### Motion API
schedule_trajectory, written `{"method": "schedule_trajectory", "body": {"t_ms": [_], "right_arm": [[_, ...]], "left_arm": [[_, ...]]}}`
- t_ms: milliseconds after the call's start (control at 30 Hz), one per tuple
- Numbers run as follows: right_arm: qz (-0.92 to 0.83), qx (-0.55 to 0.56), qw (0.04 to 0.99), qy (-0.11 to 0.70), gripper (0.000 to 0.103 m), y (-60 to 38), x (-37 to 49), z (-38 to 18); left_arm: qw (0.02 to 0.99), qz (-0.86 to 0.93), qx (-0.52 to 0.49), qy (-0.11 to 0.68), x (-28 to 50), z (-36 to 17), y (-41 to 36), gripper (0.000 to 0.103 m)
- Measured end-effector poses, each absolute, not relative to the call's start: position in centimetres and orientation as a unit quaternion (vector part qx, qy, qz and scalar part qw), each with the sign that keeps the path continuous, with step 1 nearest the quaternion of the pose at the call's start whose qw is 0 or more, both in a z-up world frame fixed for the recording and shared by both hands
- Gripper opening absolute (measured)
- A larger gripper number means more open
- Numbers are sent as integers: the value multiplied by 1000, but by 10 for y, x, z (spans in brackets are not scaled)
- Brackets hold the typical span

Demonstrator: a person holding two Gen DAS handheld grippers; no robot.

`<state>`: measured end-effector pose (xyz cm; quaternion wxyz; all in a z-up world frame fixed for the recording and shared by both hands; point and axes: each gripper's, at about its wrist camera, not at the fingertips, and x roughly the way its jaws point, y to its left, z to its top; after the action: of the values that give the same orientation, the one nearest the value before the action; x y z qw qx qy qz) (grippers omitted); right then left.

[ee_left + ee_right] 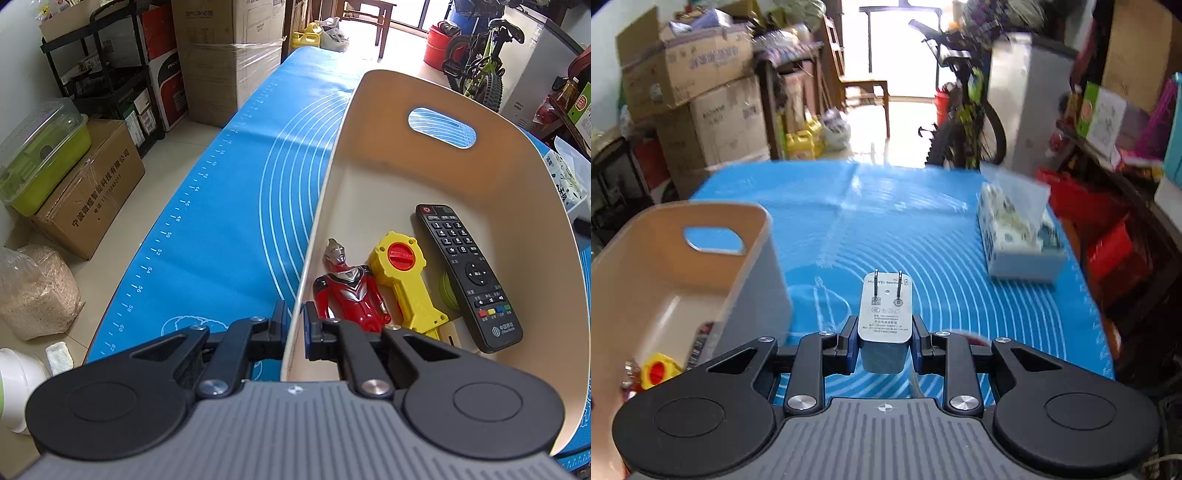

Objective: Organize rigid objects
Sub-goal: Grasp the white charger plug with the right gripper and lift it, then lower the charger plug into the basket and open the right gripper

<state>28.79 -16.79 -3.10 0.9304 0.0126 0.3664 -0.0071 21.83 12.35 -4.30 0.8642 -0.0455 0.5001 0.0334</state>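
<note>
My left gripper [295, 326] is shut on the near wall of a cream storage bin [369, 122], one finger outside and one inside. In the bin lie a red hero figure [349, 291], a yellow and red toy [402, 269] and a black remote control [467, 273], with a green round thing partly hidden under the remote. My right gripper [884, 338] is shut on a white charger plug [885, 310], prongs pointing away, held above the blue mat [905, 221]. The bin [746, 280] stands left of it in the right wrist view.
A tissue box [1015, 236] stands on the mat at the right. Cardboard boxes [221, 55], shelves and a bicycle [476, 62] surround the table. The mat's left edge [177, 221] drops to the floor.
</note>
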Motion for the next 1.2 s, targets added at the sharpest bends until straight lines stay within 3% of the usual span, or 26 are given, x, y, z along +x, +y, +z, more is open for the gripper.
{"method": "schedule_trajectory", "body": {"t_ms": [333, 733, 1200], "right_arm": [[115, 7, 937, 330, 36, -101, 269, 24], [180, -35, 889, 419, 36, -20, 273, -18], [162, -32, 851, 499, 36, -16, 279, -57]], "left_arm": [[865, 34, -43, 499, 218, -41, 123, 11], [865, 32, -45, 499, 219, -42, 124, 12], [865, 33, -45, 499, 218, -42, 124, 12]]}}
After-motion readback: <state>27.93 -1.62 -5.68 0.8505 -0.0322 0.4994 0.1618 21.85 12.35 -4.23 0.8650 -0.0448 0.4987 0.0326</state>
